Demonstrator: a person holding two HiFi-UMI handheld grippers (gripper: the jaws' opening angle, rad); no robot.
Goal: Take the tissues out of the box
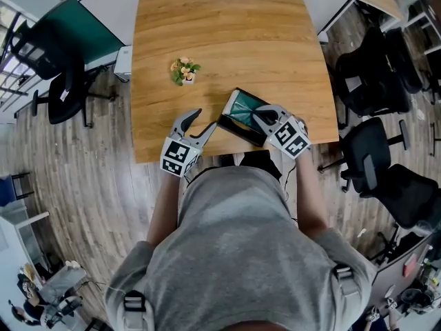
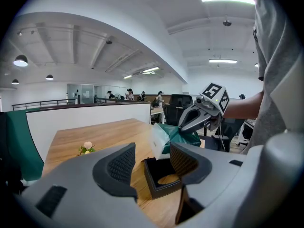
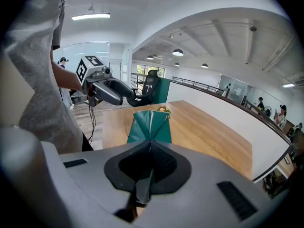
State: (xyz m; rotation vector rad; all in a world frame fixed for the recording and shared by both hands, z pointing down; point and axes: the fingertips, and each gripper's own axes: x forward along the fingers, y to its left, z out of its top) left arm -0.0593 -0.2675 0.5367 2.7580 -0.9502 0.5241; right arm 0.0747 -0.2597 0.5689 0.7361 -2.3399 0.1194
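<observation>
A black tissue box (image 1: pixel 233 128) lies near the table's front edge, and in the left gripper view the black box (image 2: pixel 164 177) is open and shows an empty inside. My right gripper (image 1: pixel 262 116) is shut on a green tissue pack (image 1: pixel 244 109) and holds it tilted above the box. In the right gripper view the green pack (image 3: pixel 149 126) is pinched between the right gripper (image 3: pixel 150 163) jaws. The pack (image 2: pixel 183 134) has a pale end. My left gripper (image 1: pixel 204 121) stands open just left of the box with nothing between its fingers; the left gripper (image 2: pixel 153 163) faces the box.
A small flower pot (image 1: pixel 184 70) stands on the wooden table (image 1: pixel 227 33) left of centre. Black office chairs (image 1: pixel 375 81) stand to the right, and another chair (image 1: pixel 55 67) to the left. A white partition runs behind the table's far edge.
</observation>
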